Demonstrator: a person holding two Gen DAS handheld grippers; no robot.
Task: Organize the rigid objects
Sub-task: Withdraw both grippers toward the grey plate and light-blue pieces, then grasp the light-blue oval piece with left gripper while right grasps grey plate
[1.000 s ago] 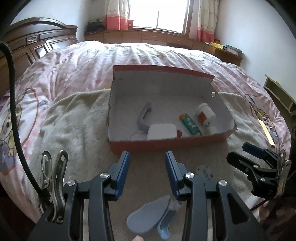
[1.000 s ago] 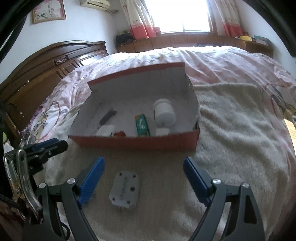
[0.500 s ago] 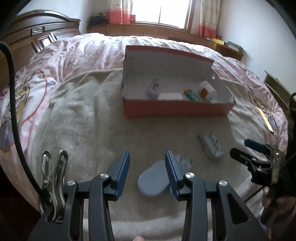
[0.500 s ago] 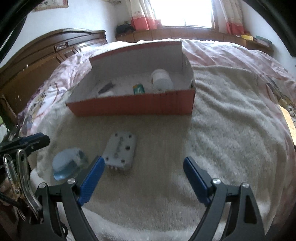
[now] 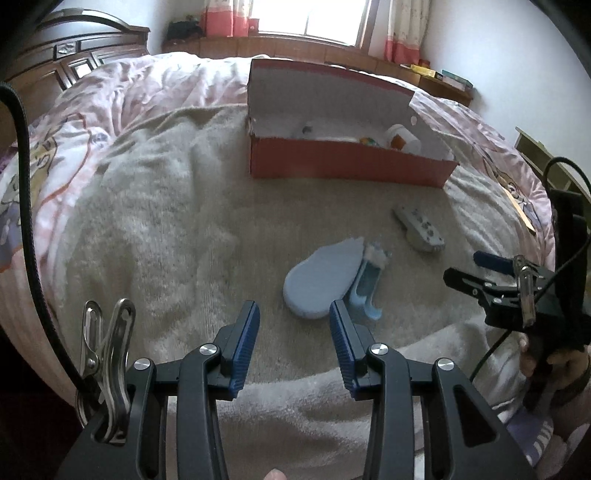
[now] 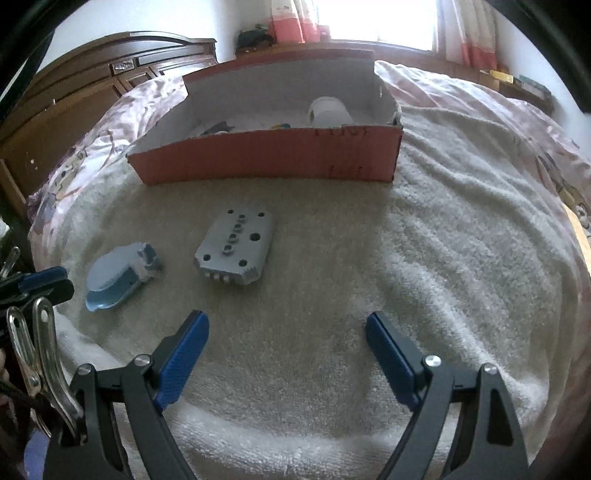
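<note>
A red cardboard box (image 5: 347,162) (image 6: 266,155) stands on the towel and holds a white bottle (image 6: 328,110) (image 5: 402,138) and other small items. A light blue oval scrubber (image 5: 325,277) (image 6: 118,273) lies on the towel just ahead of my left gripper (image 5: 293,332), which is open and empty. A grey plate with holes and studs (image 6: 236,247) (image 5: 419,225) lies ahead and left of my right gripper (image 6: 286,343), which is open wide and empty. The right gripper also shows in the left wrist view (image 5: 491,277).
A beige towel (image 6: 443,258) covers a bed with a pink quilt (image 5: 147,85). A dark wooden headboard (image 6: 92,81) stands at the left. A window with curtains (image 5: 314,18) is behind the bed. Shelves (image 5: 443,77) line the far wall.
Both grippers have pulled back from the box toward the near edge of the bed. The scrubber and the grey plate now lie further ahead in both views. Both stay open.
</note>
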